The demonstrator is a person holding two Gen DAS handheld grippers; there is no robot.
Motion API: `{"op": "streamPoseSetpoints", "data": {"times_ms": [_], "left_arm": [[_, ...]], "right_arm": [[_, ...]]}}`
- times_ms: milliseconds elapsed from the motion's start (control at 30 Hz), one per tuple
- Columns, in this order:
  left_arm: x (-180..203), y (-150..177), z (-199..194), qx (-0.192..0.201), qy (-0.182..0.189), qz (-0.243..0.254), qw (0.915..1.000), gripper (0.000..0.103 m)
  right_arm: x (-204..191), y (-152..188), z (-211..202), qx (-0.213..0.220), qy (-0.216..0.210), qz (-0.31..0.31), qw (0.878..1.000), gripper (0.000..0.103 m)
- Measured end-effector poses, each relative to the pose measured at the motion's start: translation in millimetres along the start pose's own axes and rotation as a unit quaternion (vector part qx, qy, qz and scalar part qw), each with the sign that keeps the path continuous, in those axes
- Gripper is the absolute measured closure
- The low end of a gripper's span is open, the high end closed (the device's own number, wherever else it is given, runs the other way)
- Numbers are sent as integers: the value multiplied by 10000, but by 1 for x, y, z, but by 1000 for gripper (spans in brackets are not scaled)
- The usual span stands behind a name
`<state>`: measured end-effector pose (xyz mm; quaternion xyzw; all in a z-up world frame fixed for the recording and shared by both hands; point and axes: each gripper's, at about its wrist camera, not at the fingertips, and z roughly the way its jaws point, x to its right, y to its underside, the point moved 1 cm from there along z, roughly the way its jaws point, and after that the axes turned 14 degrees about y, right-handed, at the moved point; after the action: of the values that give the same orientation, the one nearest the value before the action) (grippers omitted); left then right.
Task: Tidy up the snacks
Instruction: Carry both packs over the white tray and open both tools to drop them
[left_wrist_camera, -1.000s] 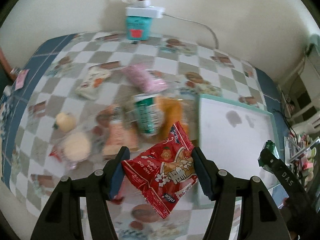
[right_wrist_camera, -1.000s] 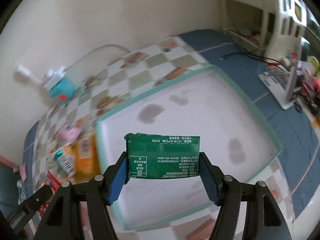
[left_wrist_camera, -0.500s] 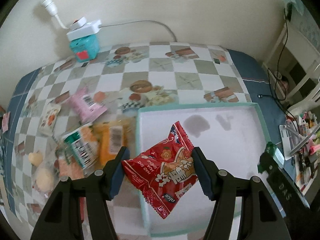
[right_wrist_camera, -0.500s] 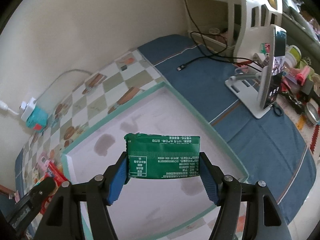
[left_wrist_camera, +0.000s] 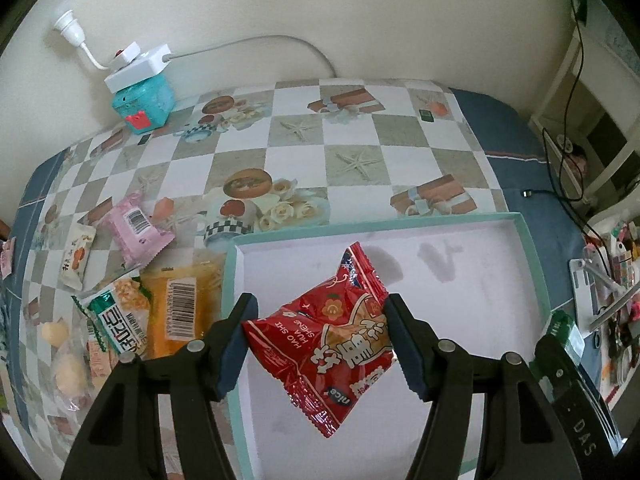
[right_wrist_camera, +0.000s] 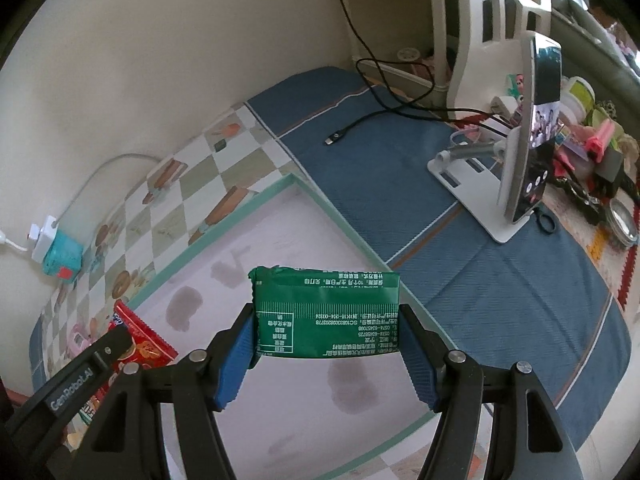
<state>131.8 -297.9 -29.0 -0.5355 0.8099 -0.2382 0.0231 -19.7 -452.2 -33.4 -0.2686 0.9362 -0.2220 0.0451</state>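
Note:
My left gripper (left_wrist_camera: pixel 320 340) is shut on a red snack packet (left_wrist_camera: pixel 324 352) and holds it above the left part of a white tray with a teal rim (left_wrist_camera: pixel 532 264). My right gripper (right_wrist_camera: pixel 326 352) is shut on a green snack packet (right_wrist_camera: pixel 326 312) above the same tray (right_wrist_camera: pixel 240 216). The red packet also shows in the right wrist view (right_wrist_camera: pixel 144 344), at lower left. Loose snacks lie on the checked cloth left of the tray: a pink packet (left_wrist_camera: pixel 134 232), an orange packet (left_wrist_camera: pixel 180 312), a green and white packet (left_wrist_camera: pixel 118 320) and a small white packet (left_wrist_camera: pixel 76 260).
A teal box with a white power strip (left_wrist_camera: pixel 140 96) stands at the back by the wall. A phone on a white stand (right_wrist_camera: pixel 528 136), a black cable (right_wrist_camera: pixel 360 120) and clutter lie on the blue cloth right of the tray. Round pale sweets (left_wrist_camera: pixel 64 356) lie at far left.
Both grippers have moved right over the tray, each still holding its packet. The loose snack pile has shifted to the left of the left wrist view.

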Motion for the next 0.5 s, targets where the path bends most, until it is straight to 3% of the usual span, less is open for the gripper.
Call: {"op": "streamPoseSetpoints", "data": {"times_ms": [267,500], "left_arm": [[-4,1,-1,27,-56,-72,10000,19],[-19,0,-6,85,-95,-291,9995,14]], "right_arm": [[3,-1,3,-88,-45,14,10000,31],[-8,1,0,-46,-13,-242,9997,25]]}}
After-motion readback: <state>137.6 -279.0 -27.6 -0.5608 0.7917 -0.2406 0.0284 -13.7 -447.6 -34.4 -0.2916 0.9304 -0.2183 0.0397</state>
